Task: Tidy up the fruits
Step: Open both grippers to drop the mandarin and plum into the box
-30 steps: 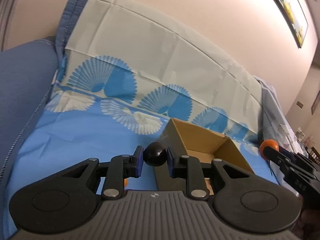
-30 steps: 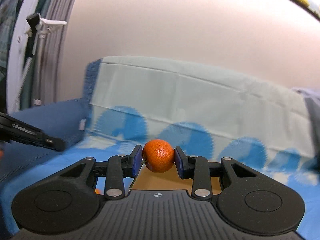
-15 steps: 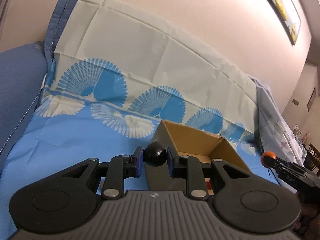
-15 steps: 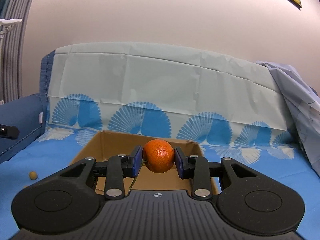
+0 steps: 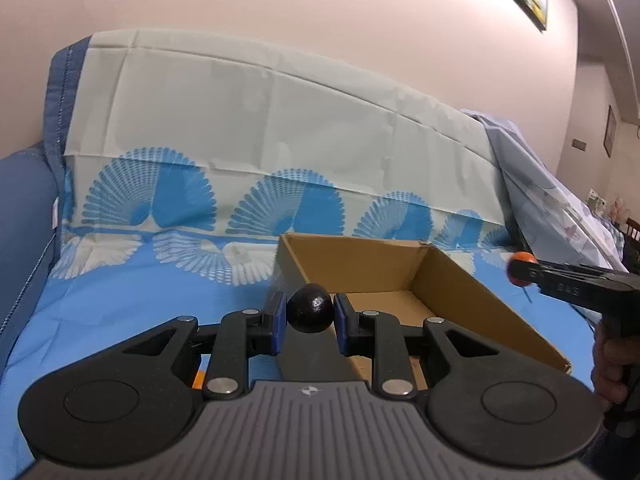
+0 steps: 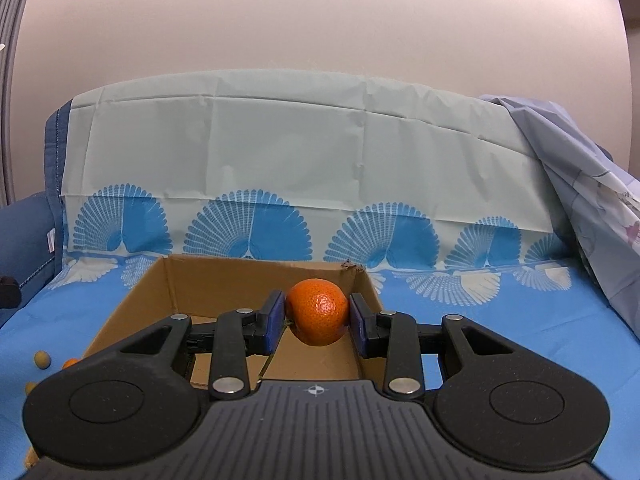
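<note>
An open brown cardboard box [image 5: 472,300] lies on a blue patterned sheet. My left gripper [image 5: 310,315] is shut on a small dark round fruit [image 5: 310,306], held just before the box's near left corner. My right gripper [image 6: 318,322] is shut on an orange mandarin [image 6: 318,310], which hangs over the box [image 6: 224,280] near its front right part. In the left wrist view the right gripper [image 5: 524,273] comes in from the right with the mandarin [image 5: 519,257] at its tip, level with the box's right wall.
Small loose fruits [image 6: 42,359] lie on the sheet [image 6: 500,340] left of the box. A sofa back draped in pale cloth [image 5: 280,132] rises behind it, with a blue armrest [image 5: 24,220] on the left. A person's hand [image 5: 608,364] grips the right gripper's handle.
Both views have swung round and levelled out, and the box now sits larger and nearer in each. The right gripper has come over the box. Each gripper still holds its fruit.
</note>
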Tool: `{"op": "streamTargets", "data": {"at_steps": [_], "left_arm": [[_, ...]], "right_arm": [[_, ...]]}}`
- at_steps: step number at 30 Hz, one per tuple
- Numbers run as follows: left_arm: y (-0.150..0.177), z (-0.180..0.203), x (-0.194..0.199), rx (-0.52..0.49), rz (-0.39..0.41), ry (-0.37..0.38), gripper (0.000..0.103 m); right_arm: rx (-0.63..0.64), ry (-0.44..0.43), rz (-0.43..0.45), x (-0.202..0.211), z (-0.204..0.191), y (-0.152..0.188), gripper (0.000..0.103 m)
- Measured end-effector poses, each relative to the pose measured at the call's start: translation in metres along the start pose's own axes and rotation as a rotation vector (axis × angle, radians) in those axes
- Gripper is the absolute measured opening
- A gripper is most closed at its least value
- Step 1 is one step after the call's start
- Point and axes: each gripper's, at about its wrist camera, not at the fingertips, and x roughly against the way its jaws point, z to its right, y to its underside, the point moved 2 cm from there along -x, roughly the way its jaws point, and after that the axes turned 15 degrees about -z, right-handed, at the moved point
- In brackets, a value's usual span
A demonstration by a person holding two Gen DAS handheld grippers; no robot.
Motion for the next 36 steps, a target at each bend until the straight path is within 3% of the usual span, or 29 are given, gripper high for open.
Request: {"op": "streamTargets", "data": {"at_steps": [19, 36], "left_arm": [[0.017, 0.057, -0.007, -0.171, 0.036, 0.071, 0.027], [0.023, 0.080, -0.029, -0.196, 0.008, 0.110, 0.027]], "right_arm": [[0.021, 0.002, -0.019, -0.009, -0.007, -0.001, 0.036], [0.040, 0.018, -0.033, -0.015, -0.011, -0.001, 0.036]]}}
